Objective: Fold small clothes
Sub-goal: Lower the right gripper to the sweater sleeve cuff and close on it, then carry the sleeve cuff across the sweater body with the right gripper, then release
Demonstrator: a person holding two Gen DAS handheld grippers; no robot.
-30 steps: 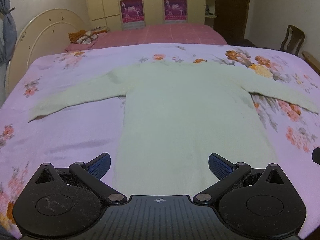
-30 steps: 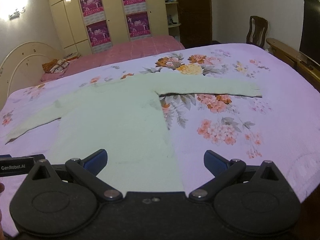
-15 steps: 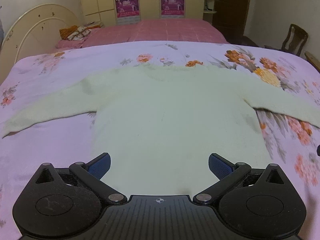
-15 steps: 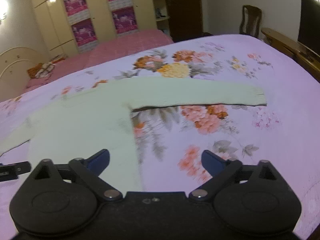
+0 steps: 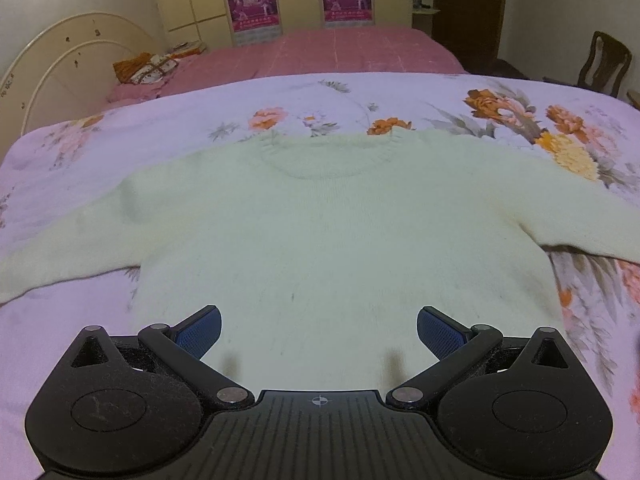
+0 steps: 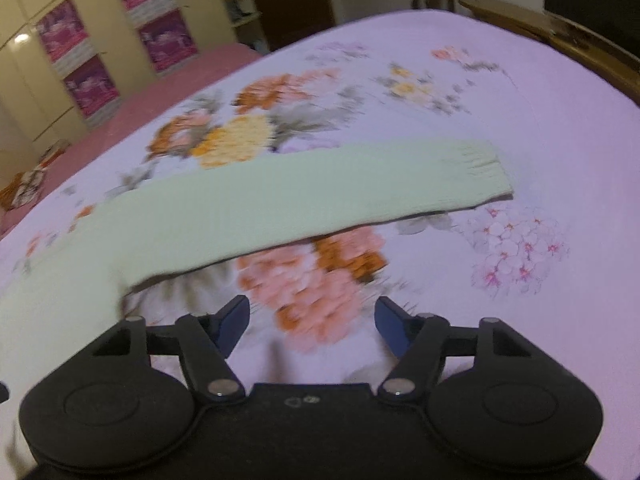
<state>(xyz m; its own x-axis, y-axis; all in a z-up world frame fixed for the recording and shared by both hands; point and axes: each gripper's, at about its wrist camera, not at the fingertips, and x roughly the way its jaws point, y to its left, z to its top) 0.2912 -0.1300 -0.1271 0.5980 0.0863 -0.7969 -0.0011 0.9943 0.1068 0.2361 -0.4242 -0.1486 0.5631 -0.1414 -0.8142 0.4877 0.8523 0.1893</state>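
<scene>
A pale green knit sweater (image 5: 328, 232) lies flat on the floral lilac bedspread (image 5: 120, 132), neck away from me, both sleeves spread out. My left gripper (image 5: 319, 330) is open and empty, hovering over the sweater's lower body. My right gripper (image 6: 313, 322) is open and empty over the bedspread, just short of the right sleeve (image 6: 300, 196), whose ribbed cuff (image 6: 480, 160) lies to the far right. The sweater's hem is hidden under the grippers.
A second bed with a pink cover (image 5: 328, 50) stands behind, with a bundle of cloth (image 5: 146, 66) on it. A wooden chair (image 5: 606, 64) stands at the right. A wooden bed frame edge (image 6: 560, 36) runs along the far right.
Both grippers have moved forward over the bed. The left one has come closer to the sweater's chest; the right one has swung right towards the right sleeve. Both stay open.
</scene>
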